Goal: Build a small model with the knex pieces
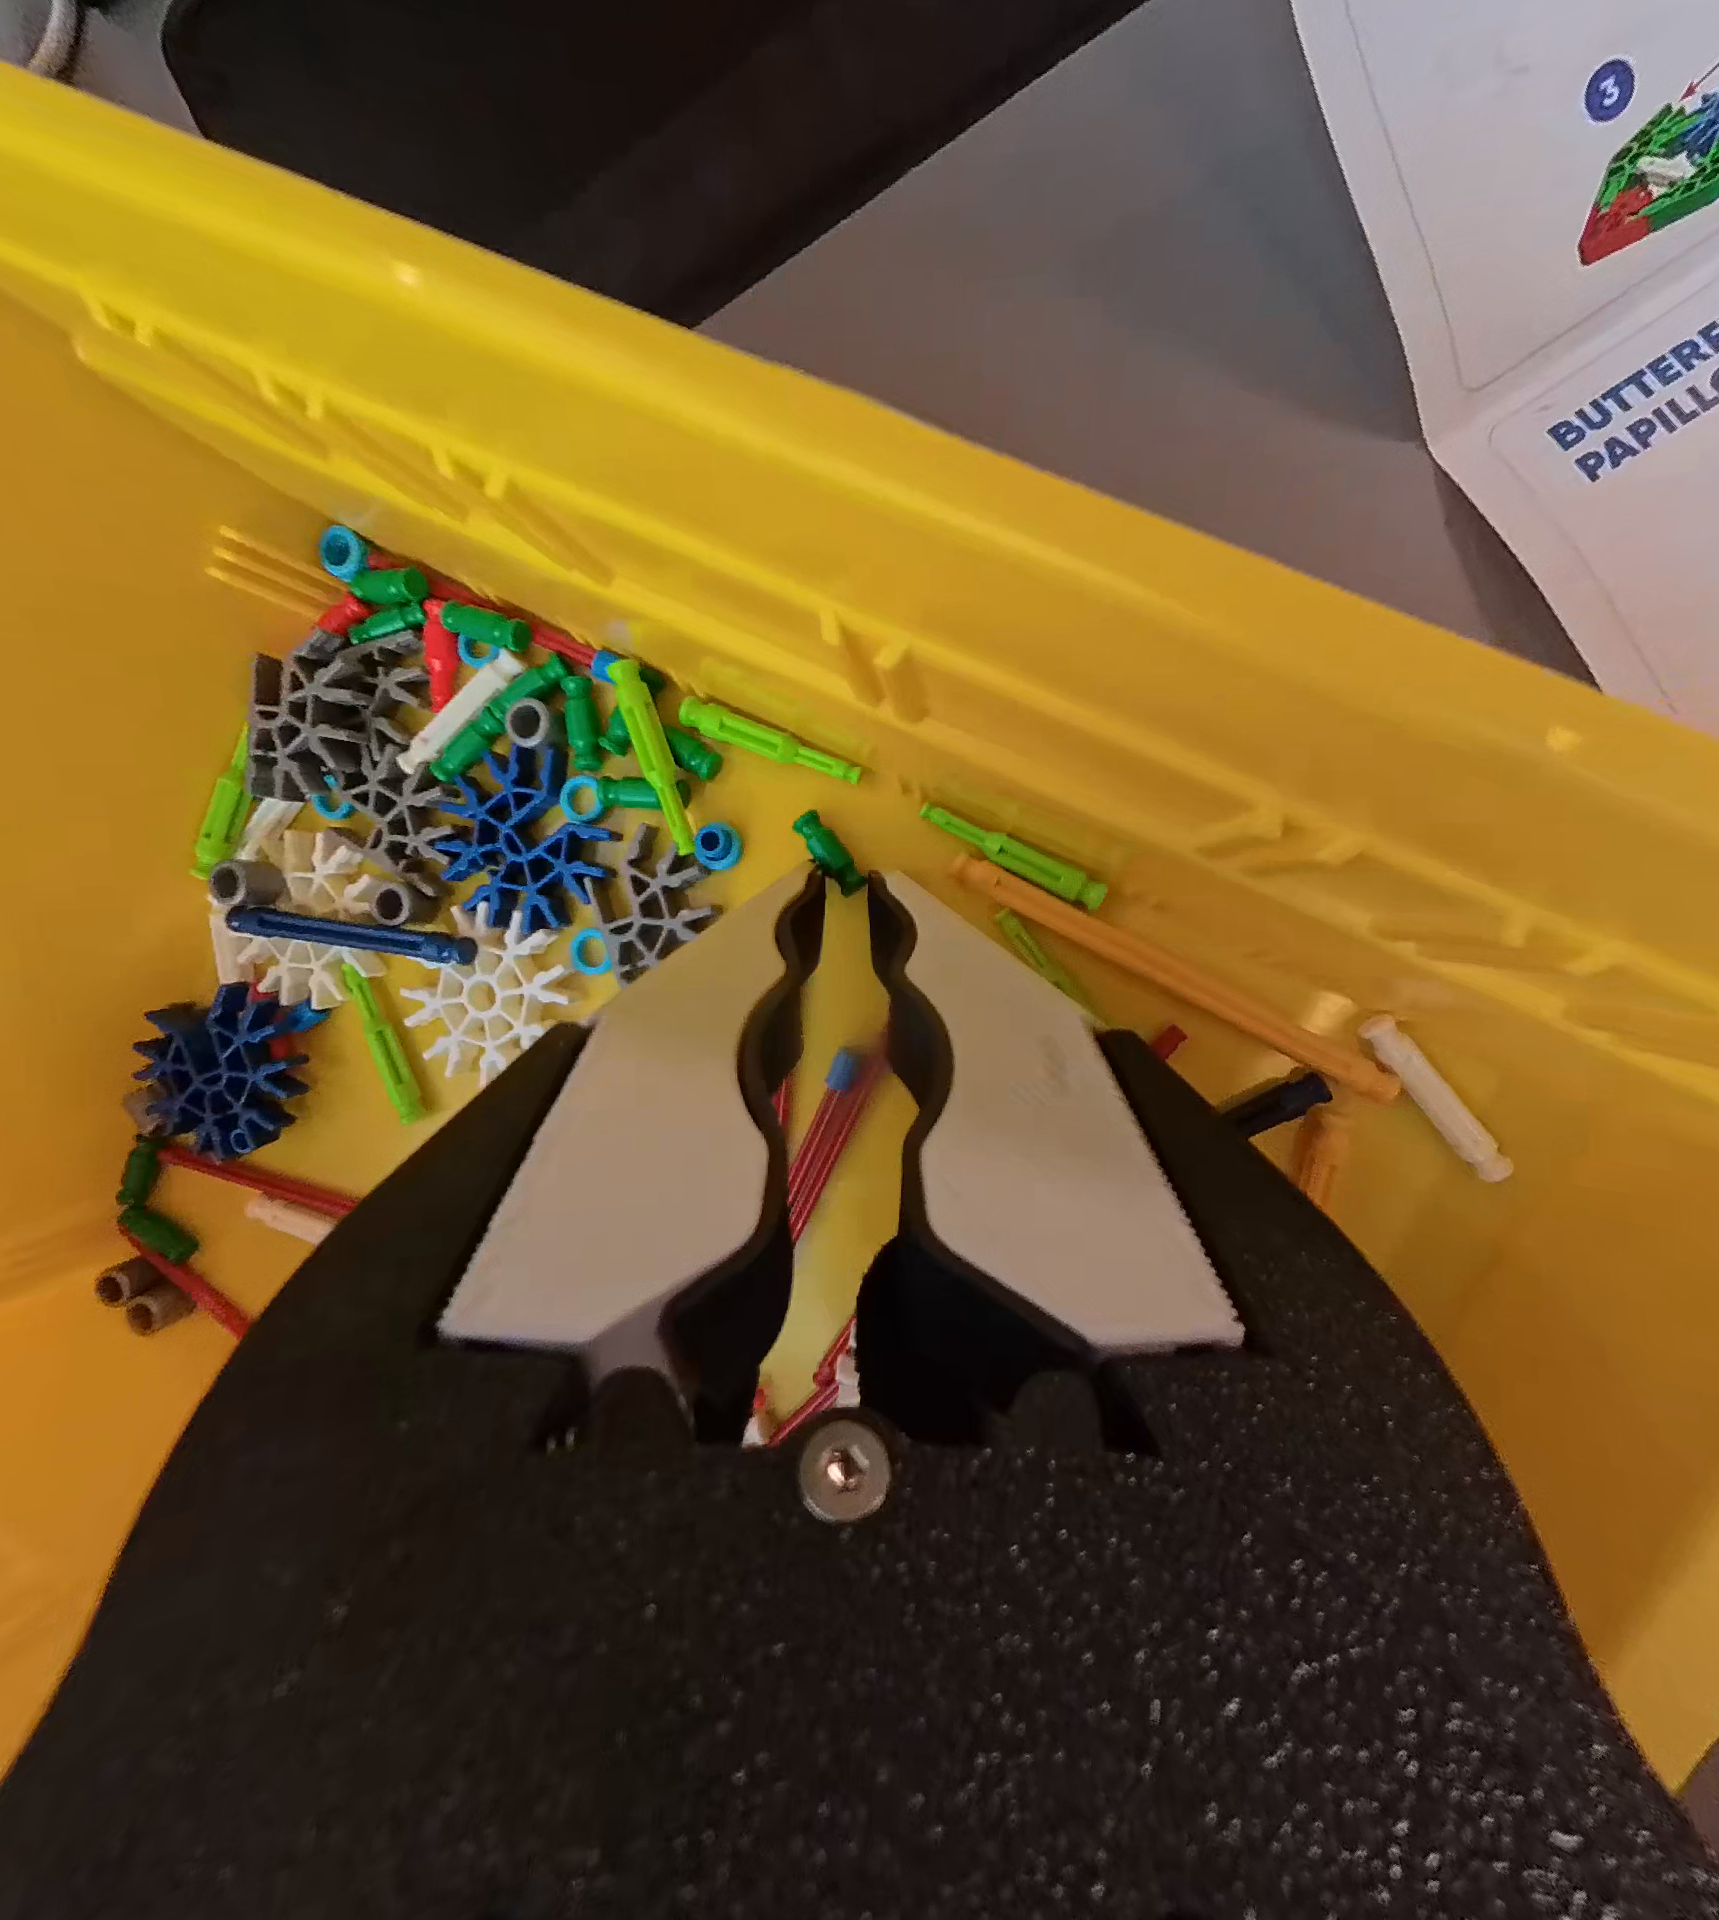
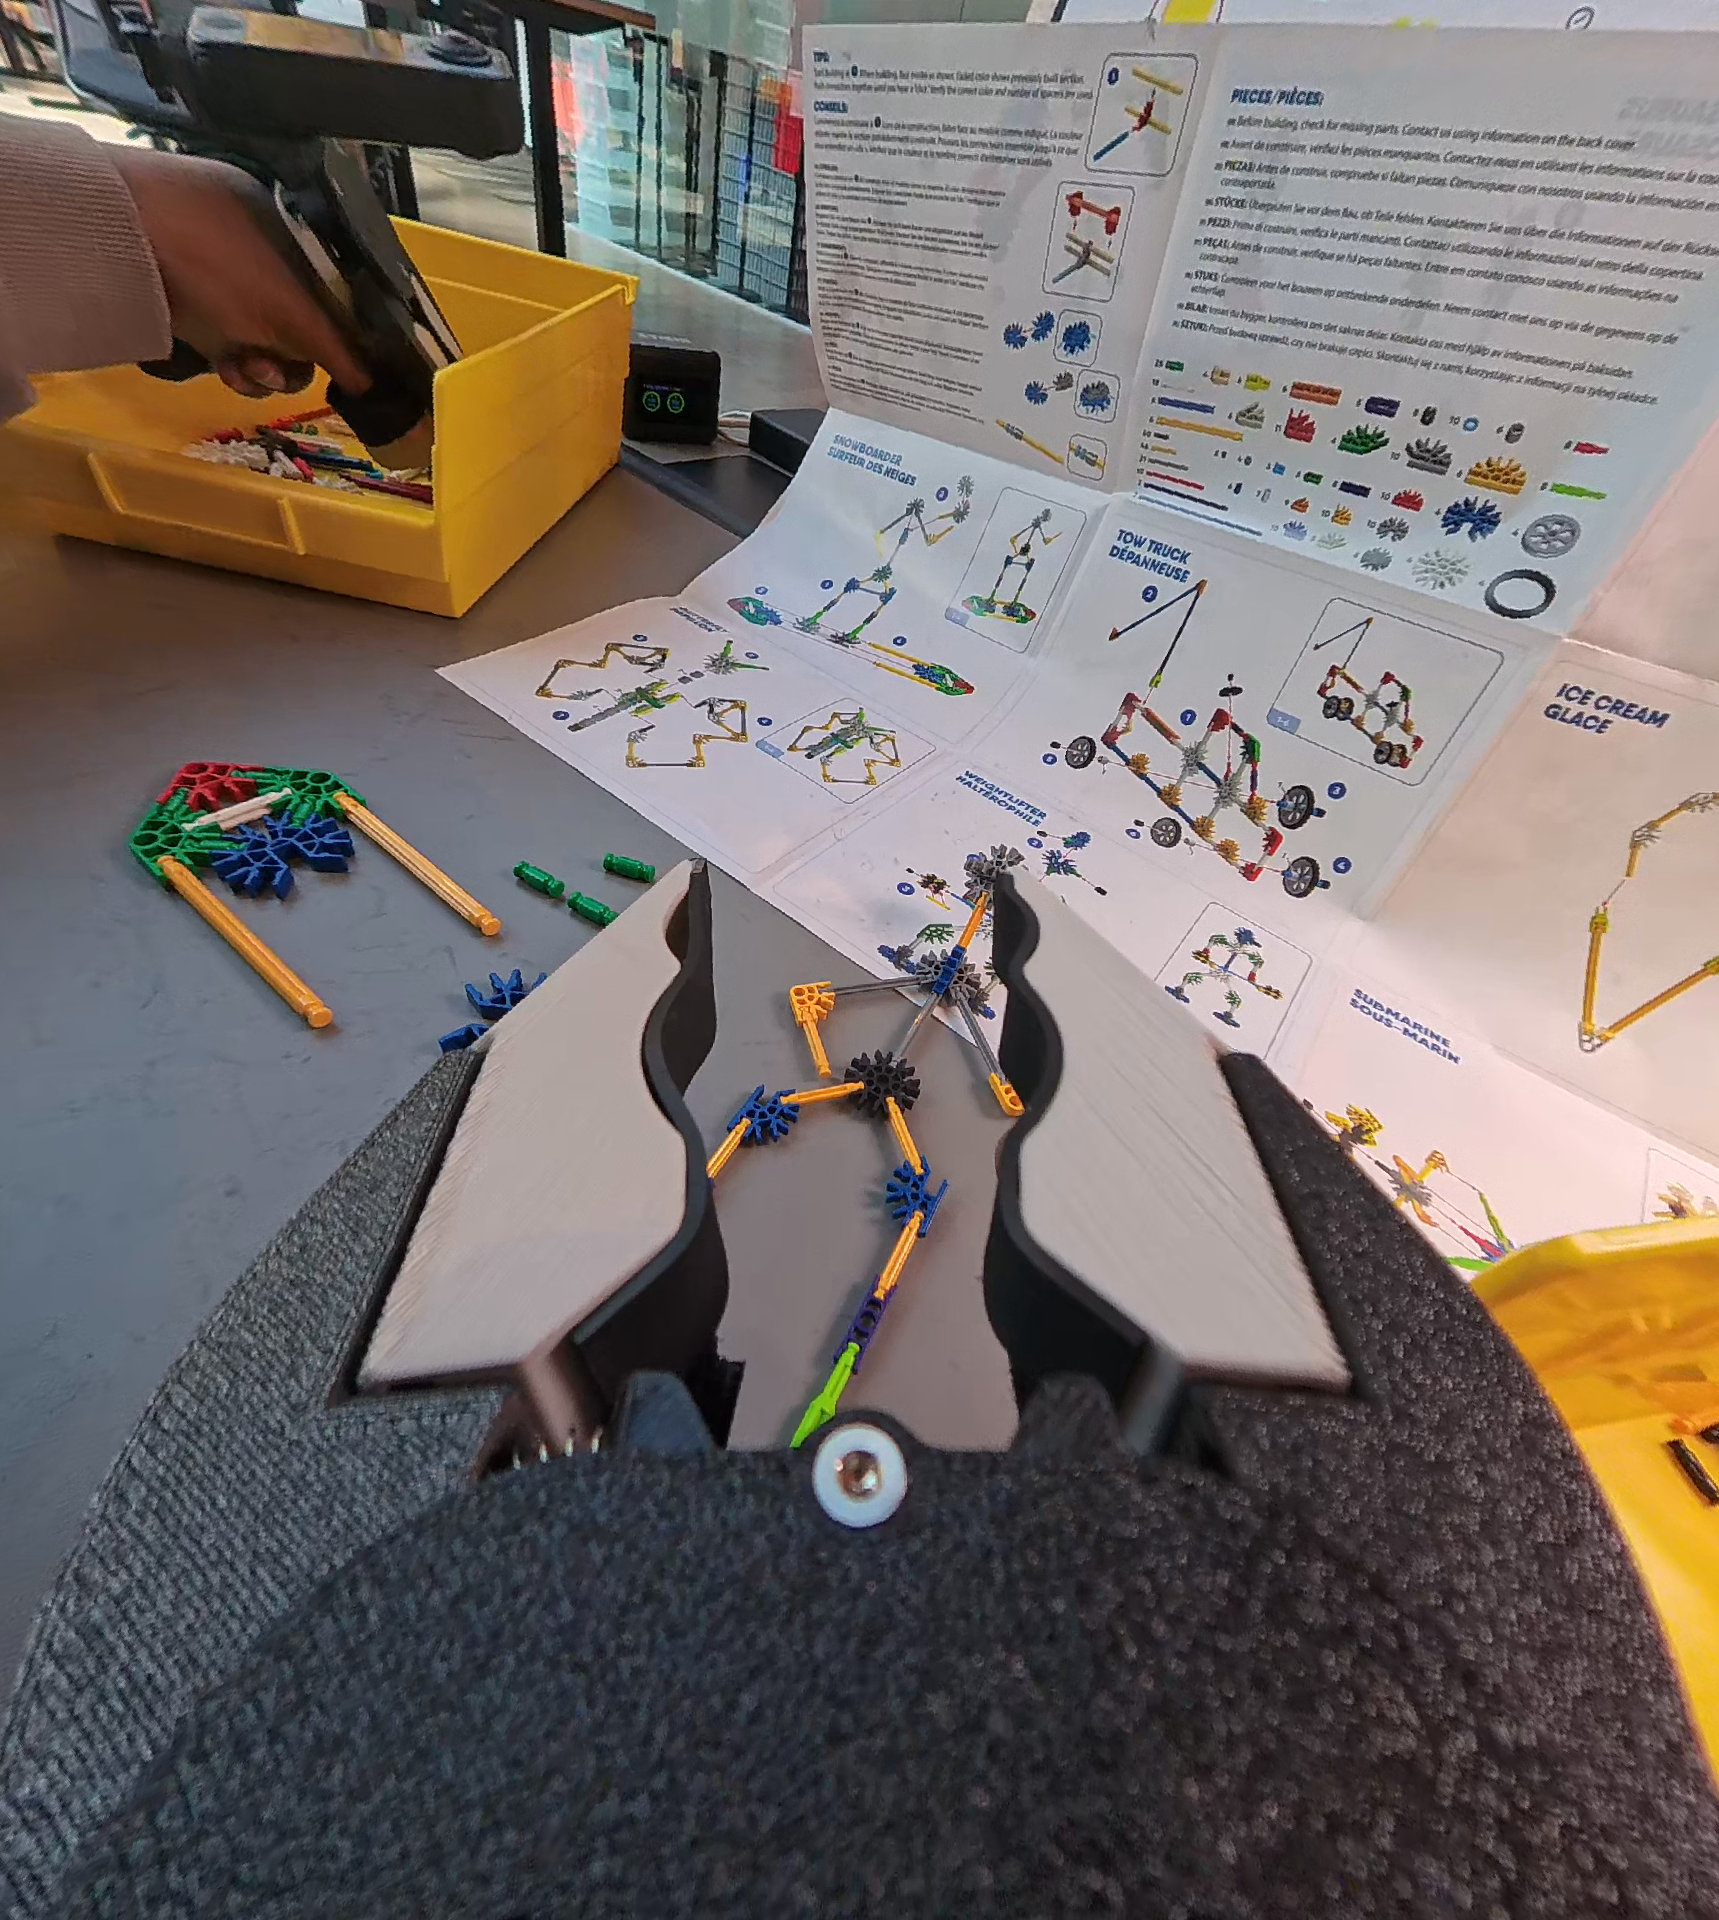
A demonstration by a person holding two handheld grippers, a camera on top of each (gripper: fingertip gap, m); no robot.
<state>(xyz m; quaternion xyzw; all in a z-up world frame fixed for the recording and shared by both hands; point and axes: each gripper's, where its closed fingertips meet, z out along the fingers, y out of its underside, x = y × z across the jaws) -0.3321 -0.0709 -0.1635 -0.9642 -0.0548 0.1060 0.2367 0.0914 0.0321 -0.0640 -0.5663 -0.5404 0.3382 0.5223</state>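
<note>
My left gripper (image 1: pixel 842 883) reaches into a yellow bin (image 1: pixel 834 540); its jaws are nearly closed, pinching a small dark green rod (image 1: pixel 824 844) at the tips. Beside it lies a heap of loose pieces: blue connectors (image 1: pixel 522 831), grey connectors (image 1: pixel 335 717), white connectors (image 1: pixel 486 1003), green rods (image 1: pixel 767 738) and orange rods (image 1: pixel 1177 971). My right gripper (image 2: pixel 850 878) is open and empty, hovering above a thin rod-and-connector figure (image 2: pixel 881 1086) on the grey table. The left gripper (image 2: pixel 387 343), held by a hand, also shows in the right wrist view.
A red, green and blue panel with two orange rods (image 2: pixel 247 831) lies at the left. Three small green rods (image 2: pixel 574 883) and blue connectors (image 2: pixel 496 992) lie near it. A large instruction sheet (image 2: pixel 1354 468) stands behind. A second yellow bin (image 2: pixel 1665 1299) sits at right. The first bin (image 2: pixel 522 416) is far left. The gap from one gripper's tips to the other's is roughly 45 centimeters.
</note>
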